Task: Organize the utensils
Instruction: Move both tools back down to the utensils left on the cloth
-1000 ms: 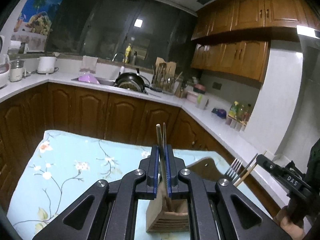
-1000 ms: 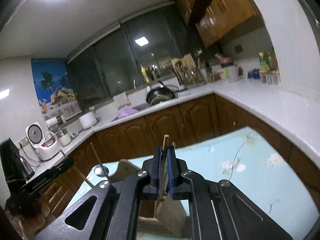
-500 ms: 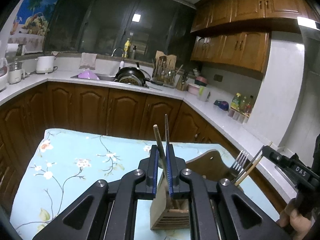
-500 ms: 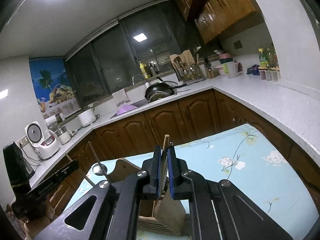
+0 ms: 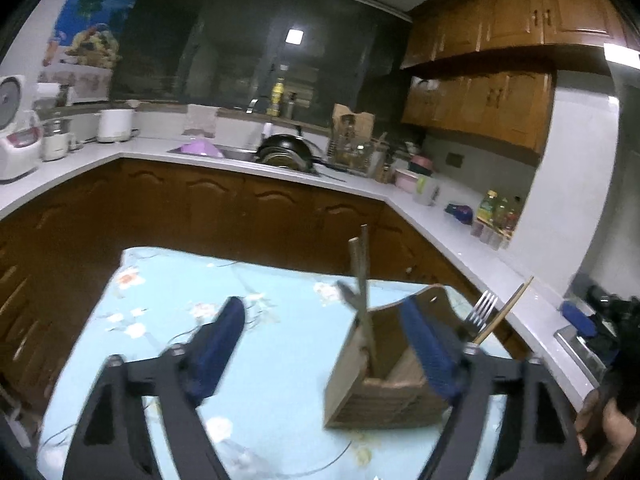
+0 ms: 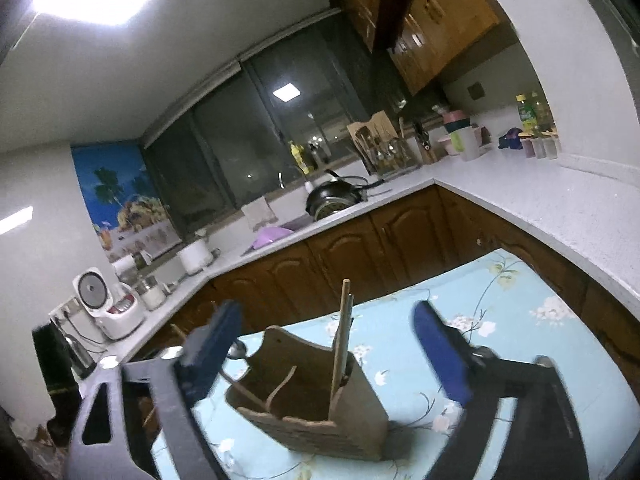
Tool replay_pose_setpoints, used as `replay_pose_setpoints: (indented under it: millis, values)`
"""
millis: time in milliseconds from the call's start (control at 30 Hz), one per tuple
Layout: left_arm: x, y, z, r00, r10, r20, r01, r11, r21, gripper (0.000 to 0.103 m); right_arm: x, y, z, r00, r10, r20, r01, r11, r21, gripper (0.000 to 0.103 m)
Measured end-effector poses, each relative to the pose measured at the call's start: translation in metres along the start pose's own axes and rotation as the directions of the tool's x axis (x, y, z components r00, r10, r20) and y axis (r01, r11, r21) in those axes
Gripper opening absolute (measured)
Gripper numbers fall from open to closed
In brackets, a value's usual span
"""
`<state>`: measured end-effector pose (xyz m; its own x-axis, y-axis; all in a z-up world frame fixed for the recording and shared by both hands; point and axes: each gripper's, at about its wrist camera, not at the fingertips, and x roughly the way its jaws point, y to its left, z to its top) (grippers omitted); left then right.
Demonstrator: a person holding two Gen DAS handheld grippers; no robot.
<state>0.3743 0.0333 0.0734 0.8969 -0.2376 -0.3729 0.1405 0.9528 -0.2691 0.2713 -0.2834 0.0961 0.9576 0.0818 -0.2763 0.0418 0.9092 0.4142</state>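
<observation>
Left tool (image 5: 324, 344): jaws opening, standing wide, nothing pressed between the blue pads (image 5: 218, 344). The right-hand pad overlaps the wooden utensil holder (image 5: 384, 392) in this view; contact cannot be determined. Right tool (image 6: 326, 350): jaws opening, likewise wide, with the holder (image 6: 316, 412) visible between and beyond the fingers, pads clear of it.

Utensil holder: a brown wooden box with ribbed lower walls, a raised curved back panel and inner partitions. It stands upright on the desk (image 5: 168, 320), which carries a light blue floral cloth. In the left wrist view, a pair of dark chopsticks (image 5: 360, 276) leans in a front compartment, tips above the rim. A fork (image 5: 482, 308) and a lighter wooden stick (image 5: 506, 308) rise at the holder's right side, just past the pad; their compartment is hidden. In the right wrist view, a wooden stick and a grey one (image 6: 342, 332) stand together in the near right compartment, and a spoon bowl (image 6: 236, 350) shows behind the left pad.

Clearance: the cloth is bare to the left of the holder in the left view and to the right in the right view. The desk's far edge meets dark wooden cabinet fronts (image 5: 240, 216). Beyond, a white L-shaped counter (image 6: 540, 208) holds a sink, a black pan (image 5: 286, 152), a rice cooker (image 6: 106, 304) and bottles.
</observation>
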Motion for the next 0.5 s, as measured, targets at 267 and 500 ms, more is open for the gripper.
replay_pose_setpoints:
  millis: [267, 500]
  values:
    - [-0.078, 0.031, -0.028, 1.0, 0.011, -0.019, -0.012, 0.997, -0.075, 0.084, -0.049, 0.004, -0.025, 0.999, 0.017, -0.034, -0.017, 1.0, 0.008, 0.101]
    - [-0.138, 0.048, -0.058, 0.997, 0.048, -0.061, -0.056, 0.989, -0.137, 0.084, -0.088, 0.006, -0.065, 0.996, 0.005, -0.092, -0.005, 1.0, -0.001, 0.101]
